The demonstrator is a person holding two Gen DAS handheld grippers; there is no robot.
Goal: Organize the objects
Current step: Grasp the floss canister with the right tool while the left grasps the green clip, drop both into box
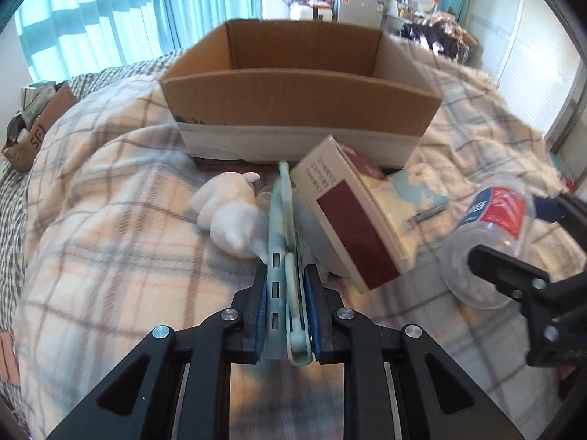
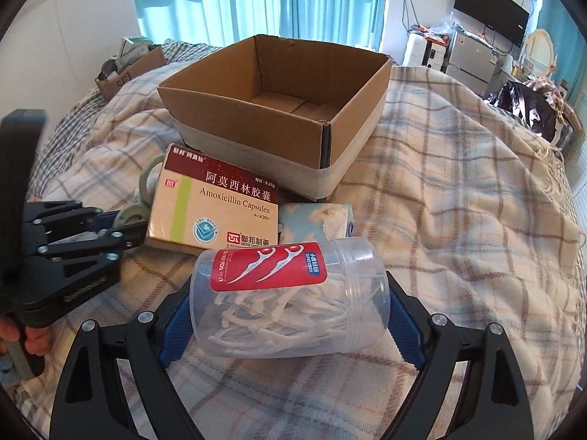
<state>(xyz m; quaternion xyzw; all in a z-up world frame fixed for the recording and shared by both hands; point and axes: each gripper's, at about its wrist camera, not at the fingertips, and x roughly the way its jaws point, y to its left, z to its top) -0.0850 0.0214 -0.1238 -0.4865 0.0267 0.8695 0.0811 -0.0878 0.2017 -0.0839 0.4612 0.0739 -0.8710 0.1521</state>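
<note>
Left gripper [image 1: 285, 315] clamps blue tool [image 1: 280, 227]; right gripper [image 2: 290, 315] clamps floss jar [image 2: 290, 300] sideways, both ready for box [image 2: 279, 110] mid-bed.

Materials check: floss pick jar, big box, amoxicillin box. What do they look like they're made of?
Floss pick jar: clear, glossy plastic by the look; the picks show through the wall, and it carries a red printed label. Big box: brown matte corrugated cardboard with raw cut edges, and a pale band around the base, possibly tape. Amoxicillin box: thin printed paperboard, slight sheen.
</note>
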